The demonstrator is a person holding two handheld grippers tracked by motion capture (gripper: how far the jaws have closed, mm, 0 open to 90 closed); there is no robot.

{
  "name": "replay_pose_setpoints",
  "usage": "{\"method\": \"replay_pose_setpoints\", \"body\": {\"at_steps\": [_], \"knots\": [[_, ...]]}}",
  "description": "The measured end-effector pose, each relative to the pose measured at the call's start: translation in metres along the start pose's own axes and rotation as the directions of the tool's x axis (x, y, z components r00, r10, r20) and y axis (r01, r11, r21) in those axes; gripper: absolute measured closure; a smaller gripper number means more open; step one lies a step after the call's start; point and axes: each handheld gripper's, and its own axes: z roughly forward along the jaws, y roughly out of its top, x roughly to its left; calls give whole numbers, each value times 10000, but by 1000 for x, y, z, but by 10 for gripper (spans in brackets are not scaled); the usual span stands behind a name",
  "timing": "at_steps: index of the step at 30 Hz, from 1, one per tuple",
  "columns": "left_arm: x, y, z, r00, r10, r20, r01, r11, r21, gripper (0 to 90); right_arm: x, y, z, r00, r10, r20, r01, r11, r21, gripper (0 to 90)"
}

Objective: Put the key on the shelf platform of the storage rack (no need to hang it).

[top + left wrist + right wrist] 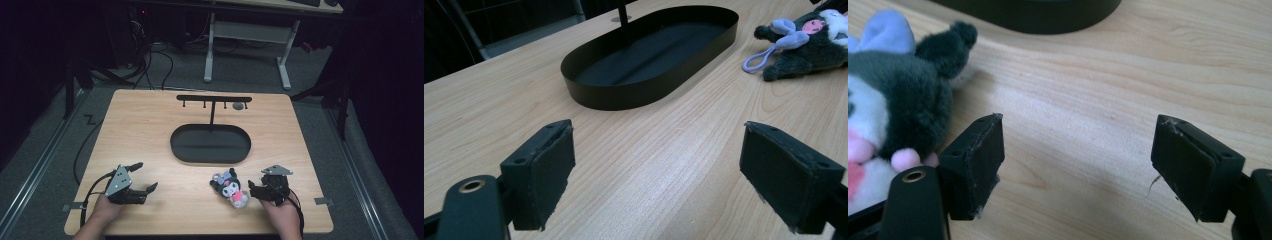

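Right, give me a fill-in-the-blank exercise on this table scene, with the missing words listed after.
1. The plush toy lies on the wooden table next to the ______ tongs.
2. The oval tray holds ______ at all.
3. The left tongs stand ______, with bare table between their pads.
4. The bow on the plush toy's head is ______ in colour.

Missing words: right; nothing; open; lilac
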Motion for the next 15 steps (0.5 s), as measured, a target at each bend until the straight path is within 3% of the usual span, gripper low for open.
{"method": "replay_pose_setpoints", "body": {"at_steps": [8,12,15], "knots": [[-1,0,0,10000,96,-6,-96,10000,25,154,-7,-2,-5,9997,-226,110,220,9983,537,199],[-1,0,1,10000,58,-14,-58,10000,48,154,-13,-1,-9,9996,-113,-266,132,9972,739,187],[-1,0,1,10000,69,1,-69,10000,56,154,-15,0,-10,9996,-203,-197,221,9952,957,187]]}}
